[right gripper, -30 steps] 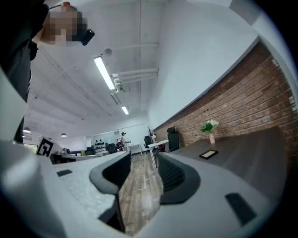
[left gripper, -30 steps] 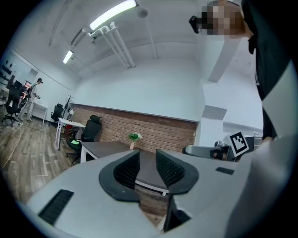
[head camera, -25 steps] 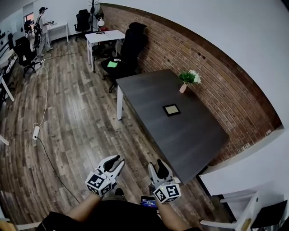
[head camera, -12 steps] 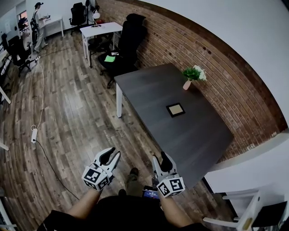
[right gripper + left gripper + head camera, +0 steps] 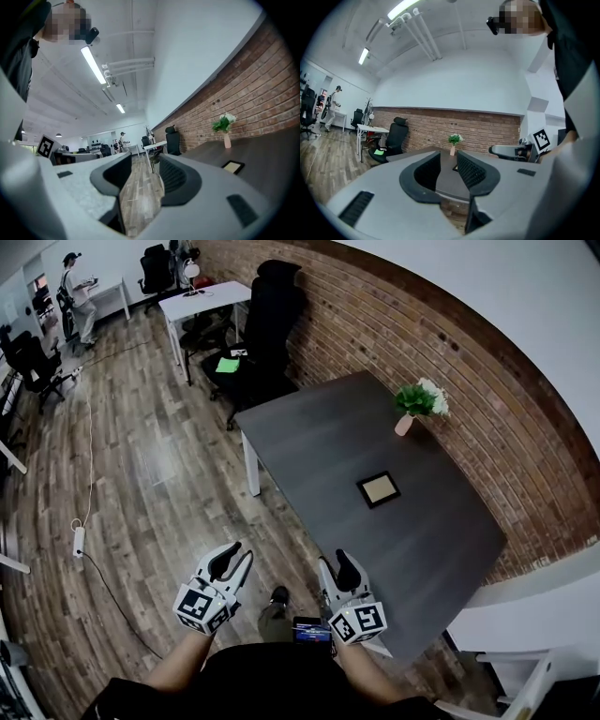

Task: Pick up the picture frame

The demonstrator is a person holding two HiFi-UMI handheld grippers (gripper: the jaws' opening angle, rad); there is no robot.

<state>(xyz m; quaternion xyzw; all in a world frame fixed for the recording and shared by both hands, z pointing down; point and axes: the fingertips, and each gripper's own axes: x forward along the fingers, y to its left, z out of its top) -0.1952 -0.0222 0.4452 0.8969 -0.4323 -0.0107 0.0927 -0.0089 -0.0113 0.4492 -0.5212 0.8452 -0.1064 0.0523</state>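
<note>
The picture frame (image 5: 379, 489), small with a black border and a tan centre, lies flat near the middle of the dark grey table (image 5: 319, 442). The right gripper view shows the picture frame (image 5: 233, 165) to the right of the jaws. Both grippers hover over the wooden floor, short of the table's near corner. My left gripper (image 5: 233, 559) is open with nothing in it. My right gripper (image 5: 337, 567) is also open and holds nothing, closer to the table edge. In the left gripper view the table (image 5: 447, 180) shows through the gap between the jaws.
A small vase with a green plant (image 5: 418, 404) stands on the table by the brick wall (image 5: 487, 381). A black office chair (image 5: 267, 334) sits at the table's far end, with a white desk (image 5: 202, 301) behind it. A power strip and cable (image 5: 79, 540) lie on the floor at left.
The view has moved closer to the table; the frame now sits lower and further right in the head view. Both grippers stay open, held low in front of the body.
</note>
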